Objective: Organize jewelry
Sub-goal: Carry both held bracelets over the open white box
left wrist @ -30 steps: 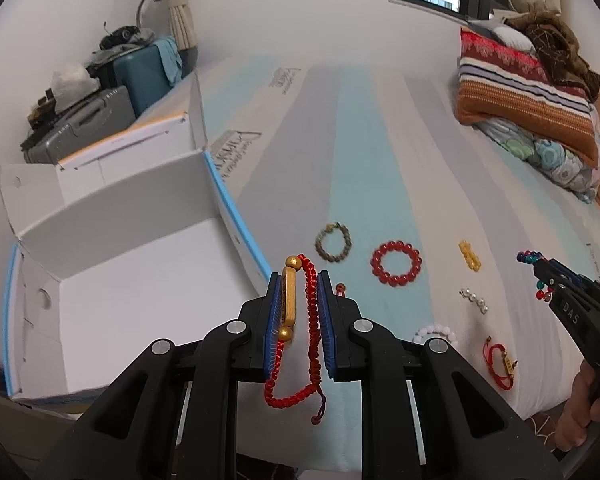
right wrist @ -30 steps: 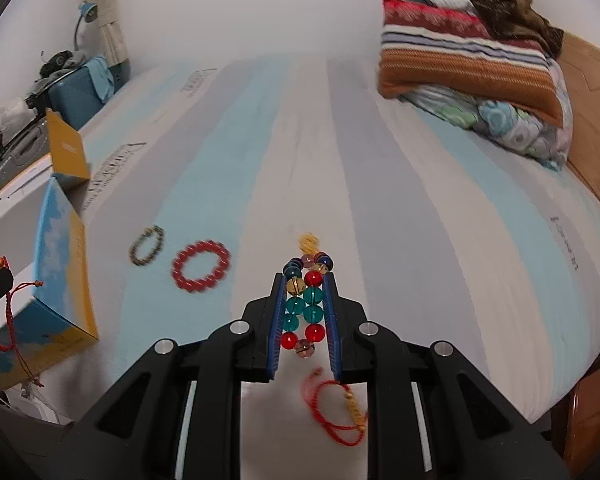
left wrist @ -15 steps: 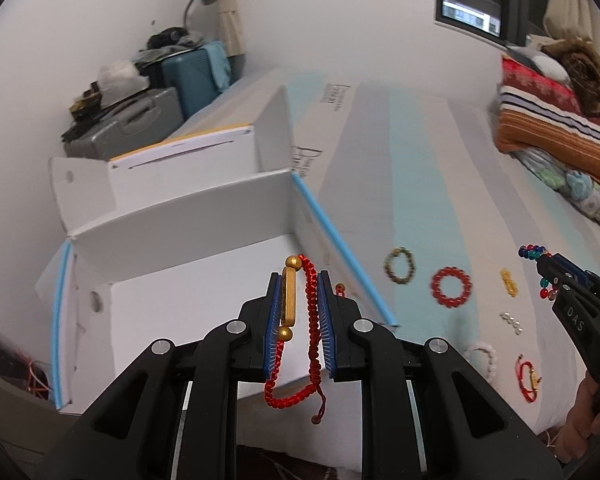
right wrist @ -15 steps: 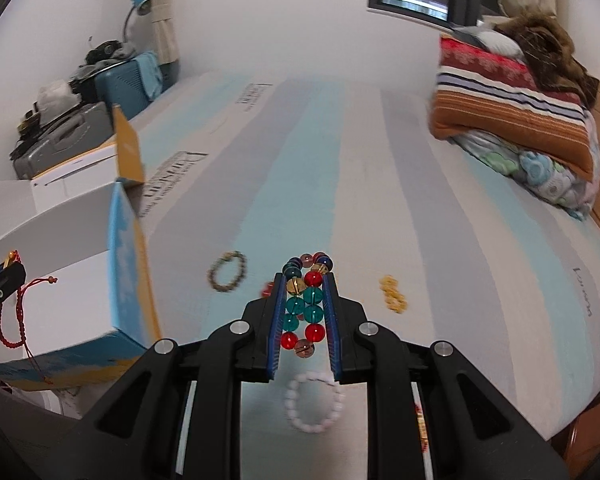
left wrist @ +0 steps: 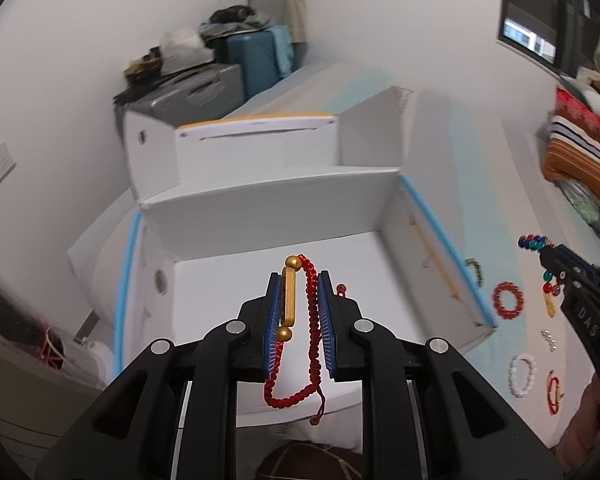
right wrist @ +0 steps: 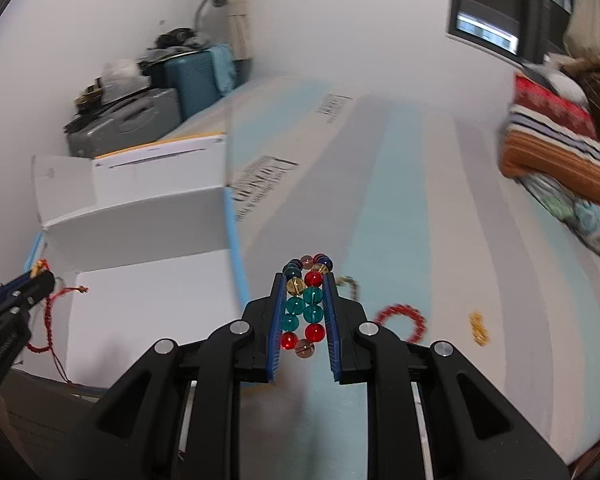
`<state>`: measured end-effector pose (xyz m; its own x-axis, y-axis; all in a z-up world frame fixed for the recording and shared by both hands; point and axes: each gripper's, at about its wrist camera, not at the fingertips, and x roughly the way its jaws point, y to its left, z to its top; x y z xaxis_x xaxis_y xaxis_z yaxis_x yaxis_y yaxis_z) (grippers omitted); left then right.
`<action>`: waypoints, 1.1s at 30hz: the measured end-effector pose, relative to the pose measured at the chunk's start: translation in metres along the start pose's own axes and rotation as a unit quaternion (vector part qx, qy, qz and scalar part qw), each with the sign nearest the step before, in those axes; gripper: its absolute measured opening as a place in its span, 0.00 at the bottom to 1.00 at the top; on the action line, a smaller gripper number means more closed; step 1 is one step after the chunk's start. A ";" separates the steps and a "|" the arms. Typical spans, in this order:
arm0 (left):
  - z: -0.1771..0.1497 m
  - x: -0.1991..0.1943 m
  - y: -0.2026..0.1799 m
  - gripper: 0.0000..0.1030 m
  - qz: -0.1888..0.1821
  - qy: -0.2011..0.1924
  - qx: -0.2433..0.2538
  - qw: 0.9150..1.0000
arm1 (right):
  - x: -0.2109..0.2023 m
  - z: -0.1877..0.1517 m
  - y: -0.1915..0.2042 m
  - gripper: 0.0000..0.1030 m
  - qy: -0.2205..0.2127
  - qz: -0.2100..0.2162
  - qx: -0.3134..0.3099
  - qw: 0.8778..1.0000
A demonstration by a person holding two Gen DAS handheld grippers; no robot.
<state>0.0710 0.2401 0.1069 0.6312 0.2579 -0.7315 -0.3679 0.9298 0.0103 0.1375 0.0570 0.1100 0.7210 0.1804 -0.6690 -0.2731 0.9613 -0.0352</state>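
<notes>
My left gripper [left wrist: 299, 280] is shut on a red cord bracelet [left wrist: 314, 312] with a gold bar, held over the open white box [left wrist: 268, 204]; the cord hangs below the jaws. It also shows at the left of the right wrist view [right wrist: 40, 278]. My right gripper [right wrist: 303, 278] is shut on a multicolour bead bracelet [right wrist: 304, 306], held above the bed just right of the box [right wrist: 140, 216]; it shows in the left wrist view [left wrist: 548, 252]. On the bed lie a red bead bracelet [left wrist: 508, 300], a white bead bracelet [left wrist: 522, 374], an olive bracelet [left wrist: 476, 270] and small pieces.
The striped bed sheet [right wrist: 400, 200] stretches ahead. Folded blankets and a pillow [right wrist: 560, 148] lie at the far right. Suitcases [left wrist: 204, 88] with clutter stand beyond the box by the wall. The box flaps [left wrist: 372, 128] stand upright.
Both grippers have swung left. The left one now sits over the box interior with its red cord bracelet; the right one has come nearer the box with the bead bracelet.
</notes>
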 end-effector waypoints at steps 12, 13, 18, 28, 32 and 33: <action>-0.010 0.023 0.066 0.17 0.033 0.030 -0.043 0.998 | 0.028 0.003 0.092 0.17 0.016 0.052 -0.061 0.997; -0.010 0.027 0.069 0.17 0.034 0.035 -0.046 0.998 | 0.030 0.000 0.095 0.17 0.018 0.056 -0.062 0.996; -0.014 0.049 0.084 0.17 0.045 0.061 -0.058 0.995 | 0.051 -0.008 0.117 0.17 0.038 0.064 -0.077 0.994; -0.019 0.083 0.085 0.17 0.045 0.106 -0.059 0.992 | 0.104 -0.011 0.130 0.17 0.114 0.081 -0.082 0.987; -0.019 0.099 0.084 0.17 0.039 0.133 -0.057 0.989 | 0.124 -0.011 0.129 0.17 0.151 0.082 -0.078 0.982; -0.020 0.103 0.084 0.17 0.041 0.140 -0.056 0.988 | 0.127 -0.011 0.128 0.17 0.158 0.082 -0.078 0.981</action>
<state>0.0915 0.3398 0.0187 0.3880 0.2329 -0.8918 -0.4933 0.8698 0.0126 0.1871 0.2009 0.0119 0.4328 0.2327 -0.8709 -0.4803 0.8771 -0.0043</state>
